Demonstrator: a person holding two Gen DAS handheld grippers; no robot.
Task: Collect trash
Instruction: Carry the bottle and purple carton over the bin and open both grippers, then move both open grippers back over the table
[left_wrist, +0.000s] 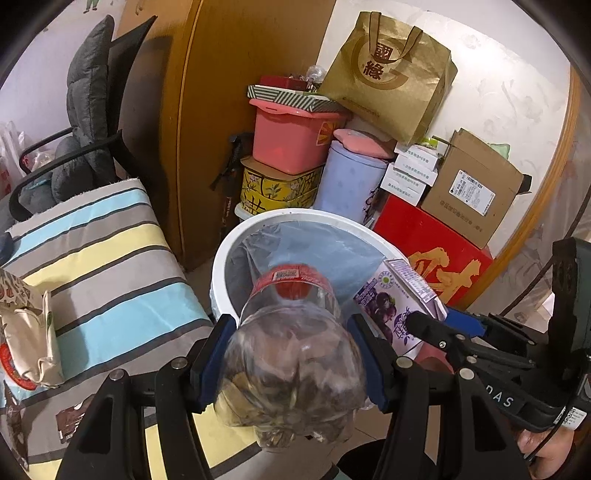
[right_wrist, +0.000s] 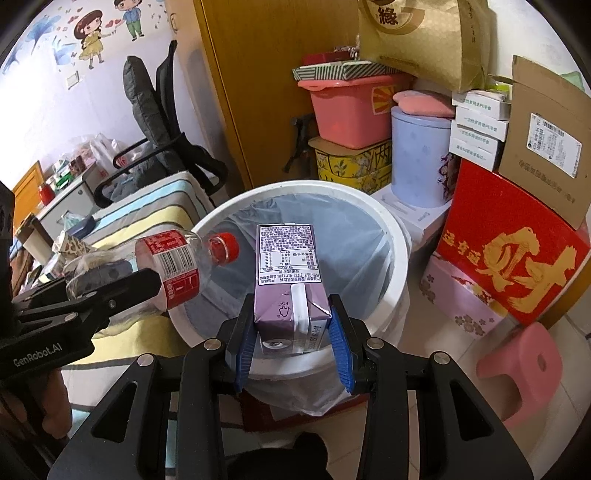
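Left claw (left_wrist: 291, 362) is clamped on a clear plastic bottle (left_wrist: 291, 354), blue pads squeezing its lower body from both sides. The bottle's long axis runs straight out ahead of the claw, base toward the camera, red cap (right_wrist: 225, 246) pointing forward over the near rim of the white bin (right_wrist: 400, 236). In the right wrist view it lies nearly level, cap end reaching out over the bin's mouth. It has a red label with a barcode, and there's brownish crumpled stuff inside near the base, can't tell what.

Right claw (right_wrist: 293, 332) is clamped on a purple drink carton (right_wrist: 286, 273), pads on its two narrow sides near one end. The carton's long axis also points straight ahead of the claw, with the far end out over the bin opening. The face in view has a white nutrition panel and a small FSC mark; from the left wrist view you can see grape artwork on it.

The bin has a thin clear liner bag (right_wrist: 332, 229), and sits just ahead of and below both claws. A striped bed (left_wrist: 110, 258) is off to the left claw's left.
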